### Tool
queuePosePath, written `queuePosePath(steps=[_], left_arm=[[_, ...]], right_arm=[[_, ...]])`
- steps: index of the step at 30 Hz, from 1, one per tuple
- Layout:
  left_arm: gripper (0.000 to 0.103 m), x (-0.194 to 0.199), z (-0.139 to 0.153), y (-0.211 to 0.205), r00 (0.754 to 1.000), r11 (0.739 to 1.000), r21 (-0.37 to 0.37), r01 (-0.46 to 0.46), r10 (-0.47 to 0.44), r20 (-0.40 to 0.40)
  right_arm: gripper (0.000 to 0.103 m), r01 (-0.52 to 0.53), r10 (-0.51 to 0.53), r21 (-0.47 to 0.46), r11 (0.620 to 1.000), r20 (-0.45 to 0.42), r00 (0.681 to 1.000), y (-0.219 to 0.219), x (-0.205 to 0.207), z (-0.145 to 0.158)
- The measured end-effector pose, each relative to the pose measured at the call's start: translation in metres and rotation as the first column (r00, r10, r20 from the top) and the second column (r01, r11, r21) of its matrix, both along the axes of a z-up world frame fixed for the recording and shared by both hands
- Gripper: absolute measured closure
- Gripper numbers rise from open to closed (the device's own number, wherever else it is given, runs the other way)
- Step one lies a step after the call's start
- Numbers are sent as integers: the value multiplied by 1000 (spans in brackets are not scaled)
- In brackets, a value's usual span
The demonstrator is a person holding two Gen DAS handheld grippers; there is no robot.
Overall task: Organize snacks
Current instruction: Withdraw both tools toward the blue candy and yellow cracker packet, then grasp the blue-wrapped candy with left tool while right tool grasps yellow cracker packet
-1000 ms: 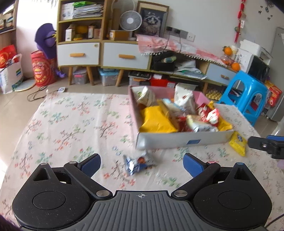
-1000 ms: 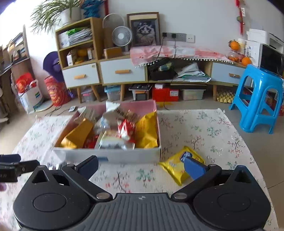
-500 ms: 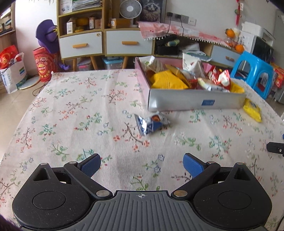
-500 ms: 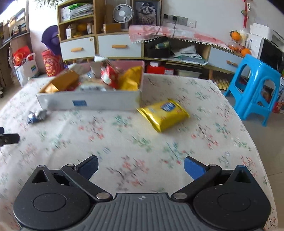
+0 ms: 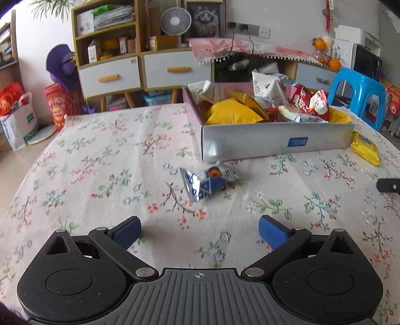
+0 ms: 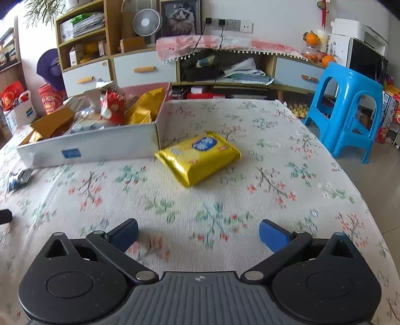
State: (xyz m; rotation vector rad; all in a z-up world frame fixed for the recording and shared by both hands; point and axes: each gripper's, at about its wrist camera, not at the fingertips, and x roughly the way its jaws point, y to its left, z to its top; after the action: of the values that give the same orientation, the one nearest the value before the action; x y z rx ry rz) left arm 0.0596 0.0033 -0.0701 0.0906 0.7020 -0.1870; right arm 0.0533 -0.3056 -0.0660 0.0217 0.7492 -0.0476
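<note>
A grey box with a pink inside is heaped with snack packets. In front of its left corner a small blue and silver packet lies on the cloth. A yellow packet lies beside the box's right end. My left gripper is open, low over the cloth, a short way before the blue packet. Facing the yellow packet from some distance, my right gripper is open with nothing between its fingers. A dark tip of the right gripper shows at the left view's edge.
A floral cloth covers the table. A blue plastic stool stands off the table's right side. Cabinets, shelves and a fan line the far wall. Bags sit on the floor at the left.
Both grippers dropped lower and pulled back from above the box; now both sit nearer the loose packets than half a second ago. Both stayed open.
</note>
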Motion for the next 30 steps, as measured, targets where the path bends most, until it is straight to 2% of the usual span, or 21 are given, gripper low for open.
queuePosePath(steps=[17, 26, 30], left_arm=[[4, 43, 1, -16, 998, 997, -47, -57, 57, -7], [15, 48, 2, -19, 998, 997, -55, -56, 57, 6], [25, 49, 3, -19, 998, 997, -50, -61, 62, 18]], right_arm=[[10, 6, -4, -44, 999, 47, 999, 14, 62, 1], [10, 32, -31, -43, 999, 38, 999, -6, 57, 2], [10, 61, -61, -14, 998, 29, 998, -20, 54, 1]])
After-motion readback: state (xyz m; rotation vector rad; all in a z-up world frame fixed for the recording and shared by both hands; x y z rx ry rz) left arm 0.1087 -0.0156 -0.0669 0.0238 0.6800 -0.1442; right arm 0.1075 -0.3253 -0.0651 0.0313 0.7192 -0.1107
